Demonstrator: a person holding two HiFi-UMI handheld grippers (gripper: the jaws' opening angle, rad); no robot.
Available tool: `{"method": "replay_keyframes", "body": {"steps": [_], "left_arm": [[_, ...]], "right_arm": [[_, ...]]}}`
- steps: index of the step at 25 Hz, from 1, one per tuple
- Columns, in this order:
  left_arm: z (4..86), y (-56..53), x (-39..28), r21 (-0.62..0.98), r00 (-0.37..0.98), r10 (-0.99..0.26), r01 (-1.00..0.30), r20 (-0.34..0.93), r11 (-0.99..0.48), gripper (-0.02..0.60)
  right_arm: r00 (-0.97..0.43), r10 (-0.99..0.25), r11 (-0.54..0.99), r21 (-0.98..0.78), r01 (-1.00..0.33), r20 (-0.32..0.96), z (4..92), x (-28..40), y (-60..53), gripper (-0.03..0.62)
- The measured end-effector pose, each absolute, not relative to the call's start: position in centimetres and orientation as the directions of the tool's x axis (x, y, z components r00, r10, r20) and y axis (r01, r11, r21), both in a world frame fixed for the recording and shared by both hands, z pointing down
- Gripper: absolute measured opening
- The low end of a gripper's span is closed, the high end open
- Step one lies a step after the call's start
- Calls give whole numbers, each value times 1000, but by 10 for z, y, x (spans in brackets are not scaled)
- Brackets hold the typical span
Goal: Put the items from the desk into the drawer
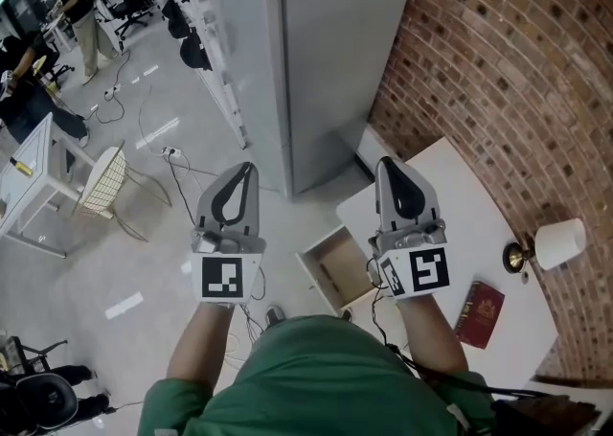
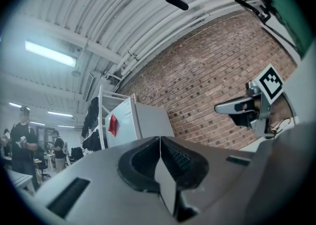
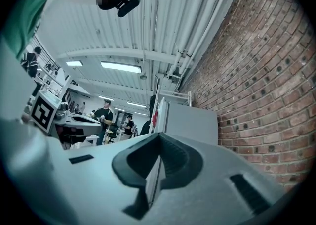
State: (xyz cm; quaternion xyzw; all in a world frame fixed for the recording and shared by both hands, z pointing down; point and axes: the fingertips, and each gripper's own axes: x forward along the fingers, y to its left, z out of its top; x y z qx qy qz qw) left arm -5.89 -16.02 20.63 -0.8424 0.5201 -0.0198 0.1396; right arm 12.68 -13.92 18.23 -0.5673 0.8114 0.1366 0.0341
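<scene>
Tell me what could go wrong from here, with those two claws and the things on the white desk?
1. The lamp stands close to the red book; reaching for the book could knock it over.
2. The open drawer juts out near the person's legs and might get bumped.
3. The left gripper and right gripper are both shut and empty; unless they open first, they would likely just shove things.

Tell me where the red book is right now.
In the head view, the red book lies flat on the white desk at lower right, just right of the right gripper and below-left of the small lamp.
</scene>
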Motion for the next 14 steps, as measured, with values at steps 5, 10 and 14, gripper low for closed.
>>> {"method": "replay_keyframes", "body": {"steps": [5, 10, 14], "left_arm": [[205, -157, -57, -263, 455, -883, -871, -116, -414, 9], [210, -153, -57, -242, 439, -892, -882, -110, -404, 9], [213, -150, -56, -239, 431, -896, -885, -102, -399, 9]], "right_arm": [[-364, -911, 333, 173, -927, -194, 187, 128, -138, 2], [-370, -909, 340, 174, -924, -190, 188, 131, -134, 3], [-369, -910, 339, 174, -925, -190, 189, 135, -132, 2]]}}
